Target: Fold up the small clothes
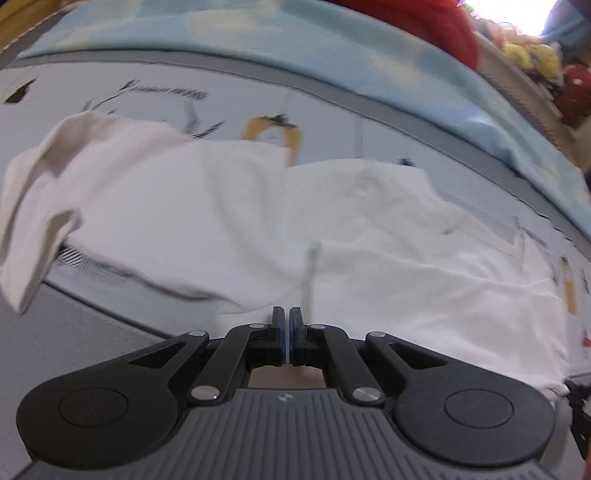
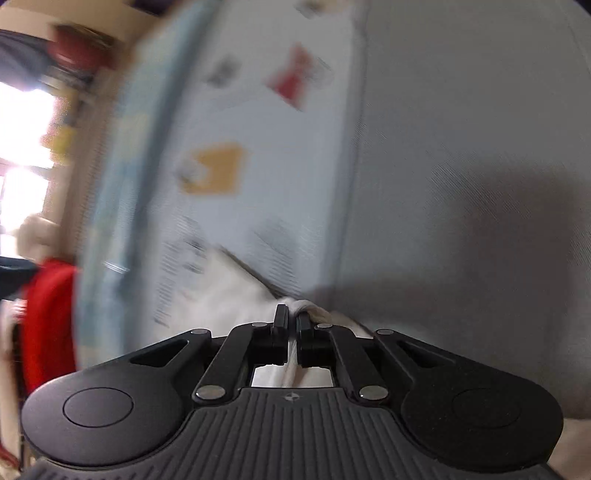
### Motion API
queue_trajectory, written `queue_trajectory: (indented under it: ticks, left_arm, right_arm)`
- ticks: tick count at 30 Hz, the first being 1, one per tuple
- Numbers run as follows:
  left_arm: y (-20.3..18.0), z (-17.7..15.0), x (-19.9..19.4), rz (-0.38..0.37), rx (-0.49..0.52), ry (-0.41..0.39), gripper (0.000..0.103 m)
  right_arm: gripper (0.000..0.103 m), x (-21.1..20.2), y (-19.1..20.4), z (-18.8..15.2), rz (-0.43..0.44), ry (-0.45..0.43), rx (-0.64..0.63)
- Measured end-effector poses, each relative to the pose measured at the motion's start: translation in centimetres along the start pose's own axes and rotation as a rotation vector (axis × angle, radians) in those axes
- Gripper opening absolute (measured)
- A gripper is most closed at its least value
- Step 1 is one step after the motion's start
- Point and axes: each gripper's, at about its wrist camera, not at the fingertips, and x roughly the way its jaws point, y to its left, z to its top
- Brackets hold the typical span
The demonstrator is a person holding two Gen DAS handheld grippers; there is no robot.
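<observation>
A small white garment lies spread and rumpled on a pale printed mat, one sleeve hanging at the far left. My left gripper is shut and empty, its tips just at the garment's near edge. In the right wrist view my right gripper is shut on a bunched edge of the white garment, which trails to the left under the fingers. That view is blurred by motion.
A light blue sheet borders the mat at the back, with a red cloth and coloured items beyond. Grey surface lies right of the mat. A red object is at far left.
</observation>
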Motion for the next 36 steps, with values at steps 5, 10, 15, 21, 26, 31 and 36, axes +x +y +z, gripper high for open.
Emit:
queue_trajectory:
  ticks: [5, 10, 15, 21, 26, 31, 36]
  left_arm:
    - [0.3, 0.7, -1.9, -0.108, -0.030, -0.066, 0.002]
    - [-0.8, -0.1, 0.1, -0.156, 0.005, 0.014, 0.009]
    - [-0.8, -1.3, 1.5, -0.079, 0.011, 0.091, 0.014]
    - [-1.3, -2.1, 2.5, -0.072, 0.081, 0.104, 0.023]
    - [1.6, 0.0, -0.8, -0.047, -0.014, -0.036, 0.023]
    - [10.2, 0.8, -3.4, 0.100, -0.335, -0.160, 0.043]
    - [19.9, -1.8, -5.0, 0.156, -0.759, -0.153, 0.049]
  right_arm:
    - [0.020, -1.9, 1.9, -1.2, -0.048, -0.056, -0.131]
    - [0.029, -2.8, 5.1, -2.4, 0.050, -0.163, -0.344]
    - [0.023, 3.9, 4.2, -1.0, -0.081, 0.053, -0.412]
    - [0.030, 4.6, 4.6, -0.9, -0.069, 0.031, -0.425]
    - [0.030, 2.8, 5.8, -1.7, -0.146, 0.007, -0.440]
    - [0.031, -0.7, 7.4, -4.4, -0.040, 0.018, -0.531]
    - [0.031, -1.8, 8.5, -6.5, 0.006, 0.093, -0.593]
